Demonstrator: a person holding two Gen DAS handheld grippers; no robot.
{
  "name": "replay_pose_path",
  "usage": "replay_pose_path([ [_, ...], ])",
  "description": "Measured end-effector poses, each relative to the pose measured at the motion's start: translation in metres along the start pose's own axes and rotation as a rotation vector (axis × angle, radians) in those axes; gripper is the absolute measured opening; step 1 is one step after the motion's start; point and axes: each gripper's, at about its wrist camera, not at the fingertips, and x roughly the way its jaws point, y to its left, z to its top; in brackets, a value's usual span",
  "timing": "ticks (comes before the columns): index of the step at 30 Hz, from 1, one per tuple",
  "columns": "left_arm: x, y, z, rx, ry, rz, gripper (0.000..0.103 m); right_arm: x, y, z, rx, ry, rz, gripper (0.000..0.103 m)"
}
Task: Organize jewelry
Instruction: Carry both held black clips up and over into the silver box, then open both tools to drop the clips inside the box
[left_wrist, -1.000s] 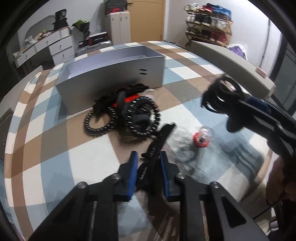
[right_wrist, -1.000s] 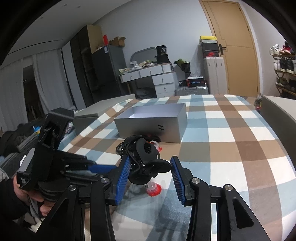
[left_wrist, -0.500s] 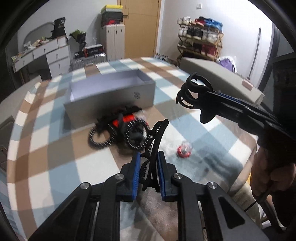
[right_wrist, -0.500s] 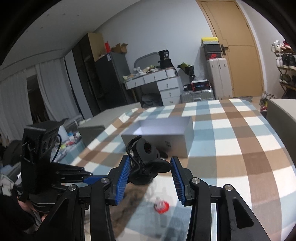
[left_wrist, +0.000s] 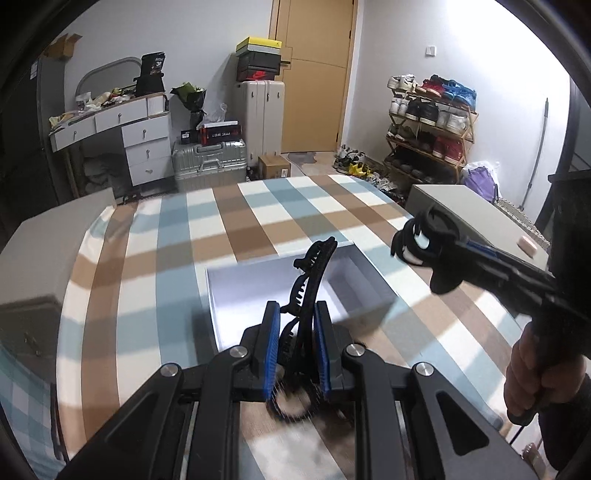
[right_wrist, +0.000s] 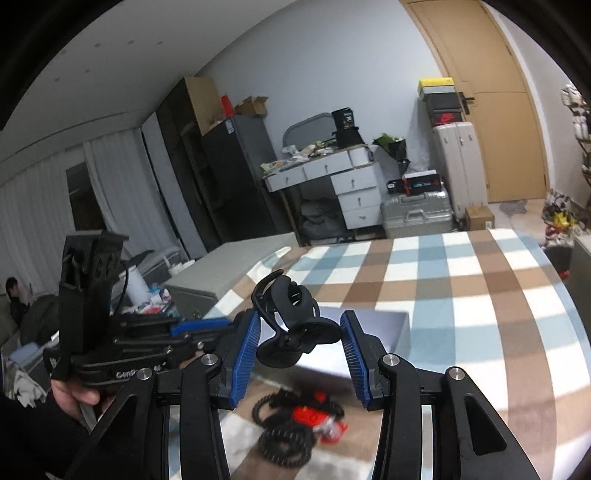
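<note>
My left gripper (left_wrist: 295, 314) is shut on a long black toothed hair clip (left_wrist: 314, 269), which sticks up and forward over the open grey box (left_wrist: 354, 291) with its white inside. My right gripper (right_wrist: 299, 328) is shut on a rounded black claw clip (right_wrist: 291, 314), held in the air above the near wall of the box (right_wrist: 373, 332). In the left wrist view that claw clip (left_wrist: 417, 243) hangs to the right of the box. Black bead bracelets (right_wrist: 288, 435) and a red piece (right_wrist: 310, 417) lie on the checked cloth in front of the box.
The checked tablecloth (left_wrist: 258, 210) covers a table with rounded edges. Beige padded benches stand beside it on the left (left_wrist: 48, 236) and on the right (left_wrist: 469, 210). A person's hand (left_wrist: 532, 369) grips the right tool. Beyond the table are a dresser, suitcases and a shoe rack.
Both grippers have risen with their clips and moved forward to the box. The pile of bracelets, earlier ahead of the left gripper, is now beneath it.
</note>
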Motion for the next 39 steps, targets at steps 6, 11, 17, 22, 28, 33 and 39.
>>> replay_pose_path([
  [6, 0.032, 0.015, 0.013, -0.001, 0.047, -0.055, 0.013, 0.039, -0.013, 0.011, -0.001, 0.056, -0.001, 0.044],
  [11, 0.049, 0.015, 0.019, 0.016, 0.085, -0.085, 0.013, 0.067, -0.026, 0.006, 0.022, 0.124, -0.016, 0.044],
  [17, 0.063, 0.014, 0.015, 0.001, 0.126, -0.104, 0.013, 0.083, -0.035, -0.002, 0.041, 0.174, -0.025, 0.044],
  [22, 0.066, 0.015, 0.015, -0.013, 0.135, -0.113, 0.013, 0.090, -0.043, -0.006, 0.076, 0.199, -0.029, 0.044],
  [28, 0.070, 0.016, 0.015, -0.015, 0.148, -0.131, 0.013, 0.095, -0.044, -0.009, 0.088, 0.220, -0.024, 0.044],
  [33, 0.069, 0.017, 0.016, -0.023, 0.131, -0.135, 0.014, 0.094, -0.040, -0.007, 0.083, 0.213, -0.028, 0.045],
  [39, 0.065, 0.016, 0.014, -0.019, 0.134, -0.105, 0.037, 0.086, -0.037, -0.004, 0.082, 0.190, -0.009, 0.054],
])
